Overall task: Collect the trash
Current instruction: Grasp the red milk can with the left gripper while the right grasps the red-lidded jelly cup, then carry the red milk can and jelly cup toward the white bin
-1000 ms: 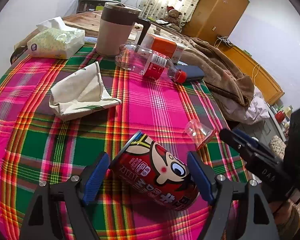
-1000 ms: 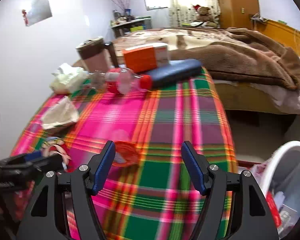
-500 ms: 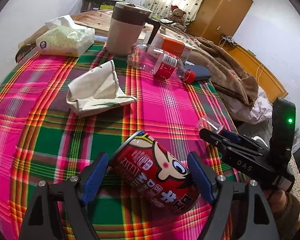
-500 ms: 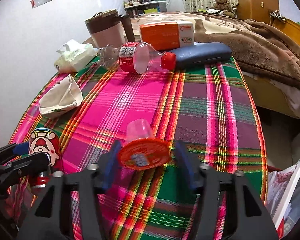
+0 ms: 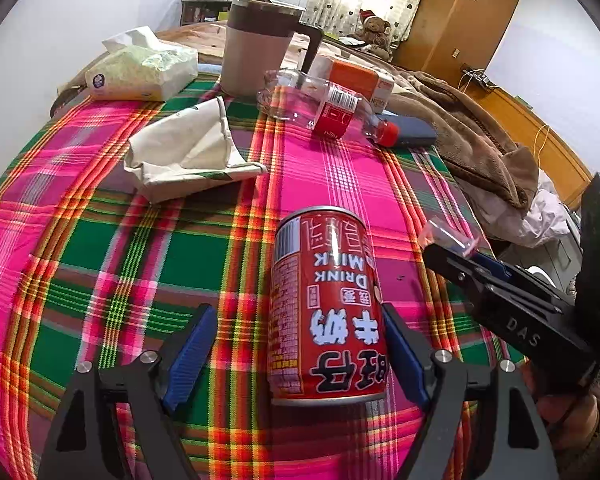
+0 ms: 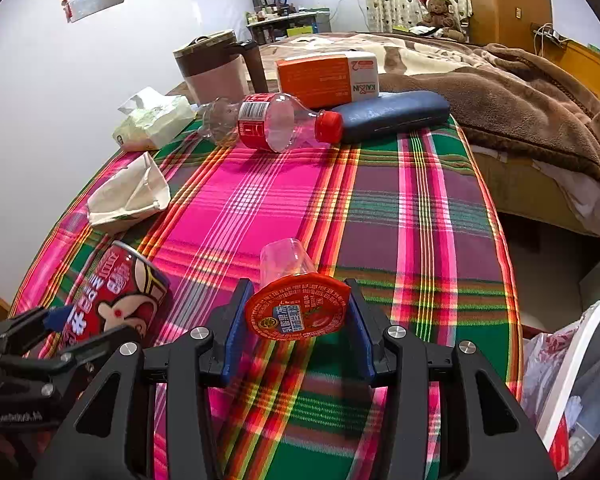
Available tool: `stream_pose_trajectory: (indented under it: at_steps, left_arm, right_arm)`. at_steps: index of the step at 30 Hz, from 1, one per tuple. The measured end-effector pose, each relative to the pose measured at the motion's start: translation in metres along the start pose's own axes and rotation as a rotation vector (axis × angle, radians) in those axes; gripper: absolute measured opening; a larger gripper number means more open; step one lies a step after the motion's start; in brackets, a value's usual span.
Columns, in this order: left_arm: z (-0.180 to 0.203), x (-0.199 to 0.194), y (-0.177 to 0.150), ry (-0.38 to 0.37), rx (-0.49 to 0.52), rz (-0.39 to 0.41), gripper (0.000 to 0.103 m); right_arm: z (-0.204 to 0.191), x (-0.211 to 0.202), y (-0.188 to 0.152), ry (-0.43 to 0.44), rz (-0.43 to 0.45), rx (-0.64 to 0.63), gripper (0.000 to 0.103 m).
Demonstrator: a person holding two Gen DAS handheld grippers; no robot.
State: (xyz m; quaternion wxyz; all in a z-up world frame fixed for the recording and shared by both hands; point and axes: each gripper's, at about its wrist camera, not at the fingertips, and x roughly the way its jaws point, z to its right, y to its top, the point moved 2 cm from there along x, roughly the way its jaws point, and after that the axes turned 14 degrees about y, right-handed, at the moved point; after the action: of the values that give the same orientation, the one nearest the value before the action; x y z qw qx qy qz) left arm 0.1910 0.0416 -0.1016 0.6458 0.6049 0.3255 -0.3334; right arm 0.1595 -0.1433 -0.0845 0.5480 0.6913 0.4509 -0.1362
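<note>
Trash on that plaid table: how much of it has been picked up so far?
Some trash already sits in the white bin by the table. In hand: the right gripper has its fingers closed on a jelly cup. The left gripper is open around a red can, not yet squeezing it. Left on the cloth: a plastic bottle and a crumpled paper bag.

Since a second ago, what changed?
The right gripper closed on the jelly cup; before, it lay loose between open jaws. The milk can turned between the left gripper's open jaws, face to text side. Bottle, paper bag unmoved.
</note>
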Motion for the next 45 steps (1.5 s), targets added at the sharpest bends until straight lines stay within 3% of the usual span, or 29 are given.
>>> stream_pose_trajectory:
  at_steps: [4,13,29,41,45]
  left_arm:
    - [-0.001,0.001,0.000,0.001,0.001,0.007,0.053]
    - [0.003,-0.006,-0.006,0.008,0.022,0.021,0.052]
    - [0.022,-0.063,-0.013,0.017,0.088,0.148,0.052]
    - [0.064,-0.105,-0.022,0.013,0.178,0.267,0.052]
    - [0.087,-0.115,-0.024,-0.026,0.211,0.285,0.052]
  right_arm:
    - [-0.002,-0.002,-0.003,0.003,0.002,-0.004,0.046]
    - [-0.004,-0.014,-0.008,0.004,0.025,-0.002,0.046]
    - [-0.002,-0.068,-0.018,-0.007,0.138,0.026,0.046]
    - [0.007,-0.120,-0.033,-0.099,0.234,0.025,0.046]
    - [0.018,-0.140,-0.038,-0.139,0.272,0.041,0.046]
